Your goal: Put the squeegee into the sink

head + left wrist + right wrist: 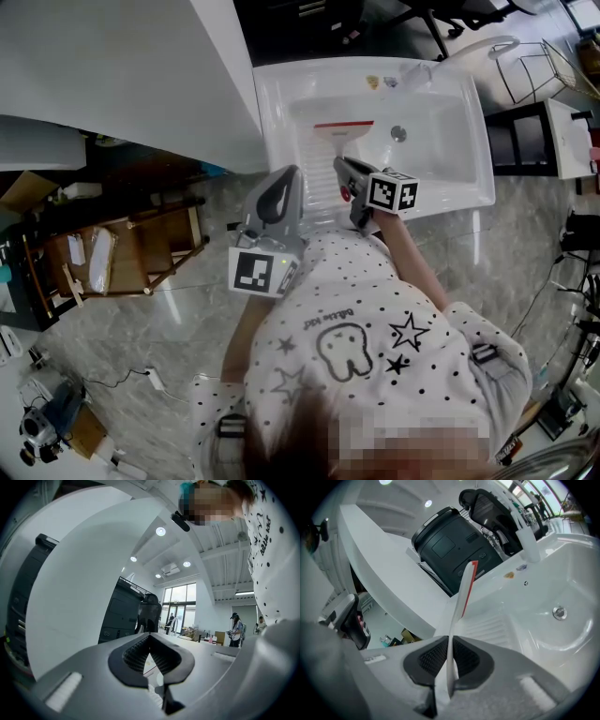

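The squeegee point(342, 141) is white with a red blade edge and hangs over the ribbed drainboard of the white sink point(469, 131). My right gripper point(349, 178) is shut on its lower end. In the right gripper view the squeegee point(461, 597) stands up thin between the pads of the right gripper point(451, 639), with the sink basin point(567, 583) to the right. My left gripper point(281, 187) is held at the sink's front left edge and points level. In its own view the left gripper point(150, 637) has its tips together and nothing between them.
The drain point(398, 133) lies in the middle of the basin. A white counter panel point(122, 75) runs along the left. A wire rack point(539, 66) stands at the right and a wooden shelf point(141, 244) on the floor at left. A black machine point(450, 545) sits behind the sink.
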A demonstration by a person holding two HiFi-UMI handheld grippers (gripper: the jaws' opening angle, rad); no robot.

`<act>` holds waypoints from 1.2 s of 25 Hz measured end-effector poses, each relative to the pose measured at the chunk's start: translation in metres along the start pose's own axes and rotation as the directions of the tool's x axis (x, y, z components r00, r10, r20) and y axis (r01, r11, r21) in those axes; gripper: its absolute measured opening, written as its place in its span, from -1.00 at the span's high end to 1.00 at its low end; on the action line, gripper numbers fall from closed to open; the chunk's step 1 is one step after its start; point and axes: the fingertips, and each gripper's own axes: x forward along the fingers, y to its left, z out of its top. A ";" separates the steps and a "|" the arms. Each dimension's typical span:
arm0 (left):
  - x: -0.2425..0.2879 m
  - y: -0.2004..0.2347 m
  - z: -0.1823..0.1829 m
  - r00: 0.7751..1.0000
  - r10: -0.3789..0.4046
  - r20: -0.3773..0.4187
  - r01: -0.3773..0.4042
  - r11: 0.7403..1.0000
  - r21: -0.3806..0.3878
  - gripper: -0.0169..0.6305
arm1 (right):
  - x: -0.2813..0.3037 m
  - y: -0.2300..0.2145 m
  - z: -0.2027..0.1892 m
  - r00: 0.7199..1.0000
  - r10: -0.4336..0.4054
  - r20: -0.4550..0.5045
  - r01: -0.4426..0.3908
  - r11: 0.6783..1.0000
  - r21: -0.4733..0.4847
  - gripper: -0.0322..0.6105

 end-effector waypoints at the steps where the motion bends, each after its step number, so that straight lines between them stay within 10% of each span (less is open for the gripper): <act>1: 0.000 0.000 0.000 1.000 -0.002 0.002 0.002 1.000 0.000 0.96 | -0.001 0.001 0.001 1.000 0.000 0.006 0.000 1.000 -0.003 0.83; 30: -0.001 -0.005 -0.011 0.999 -0.025 -0.032 0.024 0.999 -0.030 0.96 | -0.054 0.033 0.044 0.970 0.005 0.244 0.033 0.988 -0.149 0.83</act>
